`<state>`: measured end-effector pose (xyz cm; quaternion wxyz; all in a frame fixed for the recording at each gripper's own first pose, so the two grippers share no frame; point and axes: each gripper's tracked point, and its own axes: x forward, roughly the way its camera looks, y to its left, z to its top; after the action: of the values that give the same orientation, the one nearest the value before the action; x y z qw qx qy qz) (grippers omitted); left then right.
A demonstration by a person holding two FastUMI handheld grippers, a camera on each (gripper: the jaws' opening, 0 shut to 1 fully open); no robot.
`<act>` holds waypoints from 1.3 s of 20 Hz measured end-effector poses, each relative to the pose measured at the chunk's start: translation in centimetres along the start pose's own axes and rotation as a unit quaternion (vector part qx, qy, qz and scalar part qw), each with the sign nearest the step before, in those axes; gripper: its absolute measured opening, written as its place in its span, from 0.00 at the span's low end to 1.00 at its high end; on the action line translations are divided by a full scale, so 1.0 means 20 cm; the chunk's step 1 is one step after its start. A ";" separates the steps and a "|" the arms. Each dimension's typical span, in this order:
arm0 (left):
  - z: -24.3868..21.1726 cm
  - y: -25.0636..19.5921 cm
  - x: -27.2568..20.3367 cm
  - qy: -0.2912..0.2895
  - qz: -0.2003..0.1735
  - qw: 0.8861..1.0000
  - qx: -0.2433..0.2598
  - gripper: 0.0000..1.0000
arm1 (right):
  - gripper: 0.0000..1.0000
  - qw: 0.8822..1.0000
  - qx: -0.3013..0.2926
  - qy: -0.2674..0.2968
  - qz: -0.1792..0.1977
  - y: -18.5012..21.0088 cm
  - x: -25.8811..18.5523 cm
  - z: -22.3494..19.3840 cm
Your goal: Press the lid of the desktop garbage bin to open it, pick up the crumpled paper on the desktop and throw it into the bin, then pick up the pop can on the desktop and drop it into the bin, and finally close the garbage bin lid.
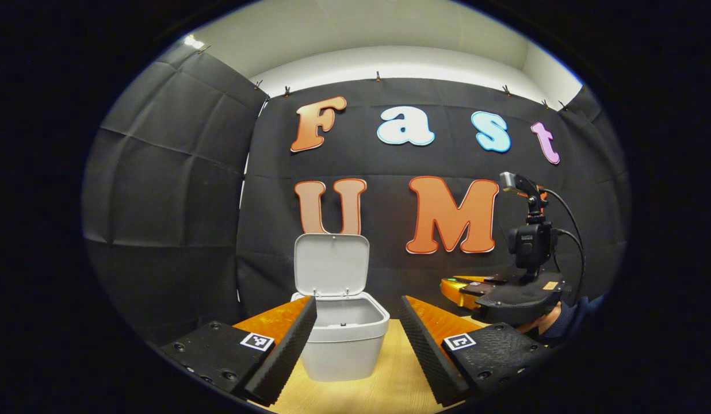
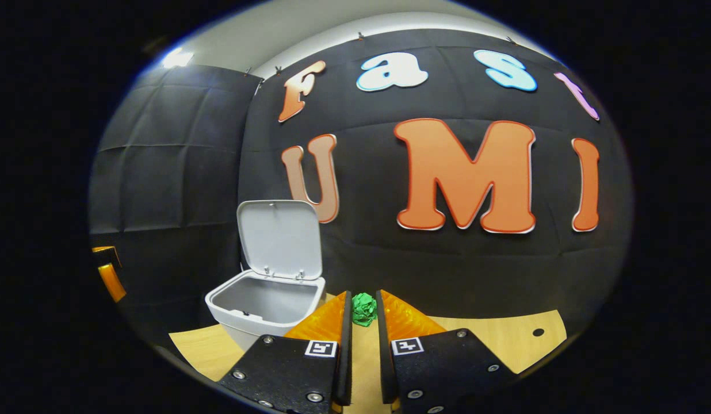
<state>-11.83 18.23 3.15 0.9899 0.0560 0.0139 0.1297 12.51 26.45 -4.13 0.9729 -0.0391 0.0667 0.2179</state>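
Observation:
The grey bin (image 1: 344, 351) stands on the wooden table with its lid (image 1: 331, 264) swung up. My left gripper (image 1: 358, 302) is open just in front of it, and the bin's near side shows between the fingers. In the right gripper view the bin (image 2: 257, 310) sits to the left, lid (image 2: 281, 238) upright. My right gripper (image 2: 364, 299) is shut on the green crumpled paper (image 2: 364, 309), which sticks out at its fingertips, to the right of the bin. From the left gripper view, the right gripper (image 1: 456, 286) hangs at the right, held by a hand.
The light wooden table (image 2: 493, 339) stretches to the right of the bin and has a small hole near its far edge. Black cloth walls close the back and left. A sliver of the left gripper (image 2: 108, 276) shows at the left edge.

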 end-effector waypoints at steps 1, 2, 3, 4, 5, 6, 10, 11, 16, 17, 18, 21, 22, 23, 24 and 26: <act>0.00 0.04 0.00 -0.001 0.008 1.000 0.001 0.94 | 0.20 1.000 -0.003 -0.002 0.009 0.06 0.04 0.02; 0.00 0.08 -0.01 -0.002 0.015 1.000 0.001 0.91 | 0.20 1.000 -0.005 -0.003 0.019 0.12 0.07 0.03; -0.01 0.13 -0.03 -0.002 0.024 1.000 0.003 0.91 | 0.20 1.000 -0.004 -0.003 0.028 0.18 0.10 0.03; 0.00 0.18 -0.04 -0.004 0.034 0.999 0.005 0.95 | 0.20 0.999 -0.003 -0.003 0.037 0.25 0.14 0.04; 0.00 0.23 -0.05 -0.005 0.044 0.999 0.006 0.94 | 0.20 0.999 -0.003 -0.002 0.044 0.30 0.17 0.04; 0.01 0.28 -0.07 -0.007 0.052 0.999 0.007 0.91 | 0.20 0.999 -0.003 -0.001 0.051 0.35 0.20 0.05; -0.01 0.42 -0.13 -0.003 0.082 0.997 0.010 0.91 | 0.20 0.997 -0.009 0.003 0.073 0.53 0.31 0.02; -0.02 0.45 -0.13 -0.002 0.087 0.996 0.010 0.91 | 0.20 0.997 -0.010 0.007 0.073 0.56 0.33 0.00; -0.03 0.57 -0.17 0.004 0.111 0.994 0.013 0.91 | 0.21 0.998 -0.006 0.027 0.064 0.62 0.48 -0.11; -0.04 0.59 -0.17 0.005 0.114 0.993 0.014 0.91 | 0.23 0.998 -0.006 0.030 0.059 0.63 0.51 -0.13; -0.05 0.61 -0.17 0.008 0.116 0.993 0.014 0.91 | 0.14 0.998 -0.005 0.032 0.060 0.63 0.53 -0.14; -0.07 0.64 -0.17 0.012 0.120 0.993 0.013 0.91 | 0.27 0.998 -0.005 0.034 0.054 0.64 0.55 -0.16; -0.07 0.64 -0.17 0.013 0.119 0.993 0.012 0.91 | 0.47 0.998 -0.005 0.032 0.054 0.63 0.55 -0.16; -0.08 0.63 -0.17 0.014 0.118 0.993 0.011 0.91 | 0.57 0.998 -0.004 0.030 0.054 0.64 0.54 -0.16; -0.08 0.62 -0.16 0.013 0.113 0.993 0.010 0.91 | 0.68 0.998 -0.004 0.026 0.052 0.62 0.52 -0.15; -0.10 0.56 -0.13 0.017 0.099 0.995 0.005 0.90 | 0.78 0.999 -0.003 0.018 0.046 0.56 0.45 -0.13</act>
<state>-17.27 28.60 2.44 0.9716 0.0602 0.0257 0.2276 15.47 40.09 -8.62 0.9603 -0.0434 0.0856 0.2619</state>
